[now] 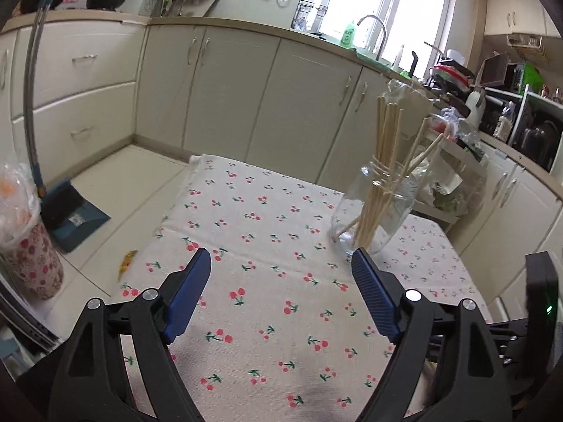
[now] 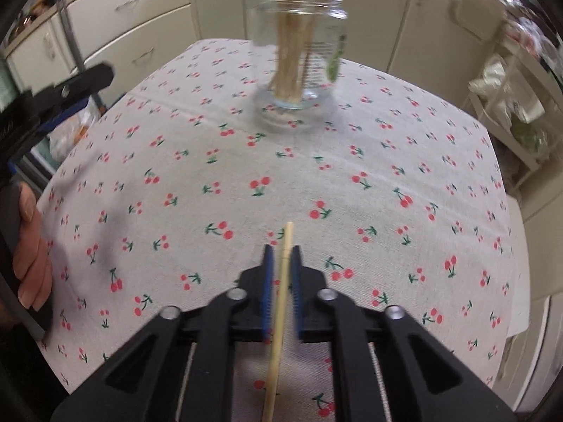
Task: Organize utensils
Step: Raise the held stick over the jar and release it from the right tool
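A clear glass jar (image 1: pixel 373 211) holding several wooden chopsticks (image 1: pixel 385 140) stands on the cherry-print tablecloth (image 1: pixel 264 211), just beyond my left gripper's right fingertip. My left gripper (image 1: pixel 281 253) is wide open above the cloth with nothing between its blue pads. In the right wrist view, my right gripper (image 2: pixel 282 249) is shut on a single wooden chopstick (image 2: pixel 288 235), whose tip pokes out past the pads toward the jar (image 2: pixel 299 70) at the far side of the table. The left gripper's black finger (image 2: pixel 70 88) and the hand (image 2: pixel 31 246) holding it show at that view's left edge.
A blue dustpan (image 1: pixel 74 214) and a floral cup with a plastic bag (image 1: pixel 31 253) sit on the floor to the left of the table. Cream cabinets (image 1: pixel 228 88) run behind it. A white rack with bags (image 2: pixel 510 105) stands to the right.
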